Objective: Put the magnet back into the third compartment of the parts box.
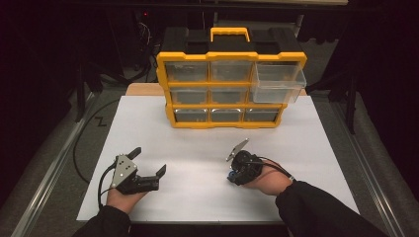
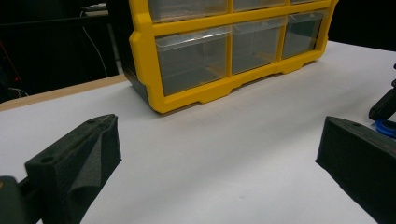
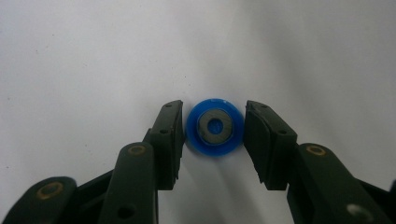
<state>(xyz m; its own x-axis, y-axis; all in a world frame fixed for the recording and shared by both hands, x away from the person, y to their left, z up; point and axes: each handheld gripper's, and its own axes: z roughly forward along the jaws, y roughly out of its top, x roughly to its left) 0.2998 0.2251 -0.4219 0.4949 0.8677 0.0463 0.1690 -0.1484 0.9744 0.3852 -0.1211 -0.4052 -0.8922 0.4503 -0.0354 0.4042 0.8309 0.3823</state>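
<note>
High view, yellow drawer cabinet, one drawer out, left tongs open, right tongs around blue ring

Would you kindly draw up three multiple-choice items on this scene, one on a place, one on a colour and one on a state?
1. Where does the blue ring lie?
A. Inside a drawer
B. On the white sheet between the right gripper's jaws
C. On top of the cabinet

2. What colour is the frame of the drawer cabinet?
A. Yellow
B. Red
C. Green

3. In what state is the top right drawer?
A. Pushed in flush
B. Taken out and lying on the sheet
C. Pulled out from the frame

Key: 1 B, since the right gripper view shows the ring on the sheet with a jaw on either side. 2 A, since the high view shows a yellow frame and handle. 3 C, since that drawer stands forward of its neighbours in the high view.
</note>
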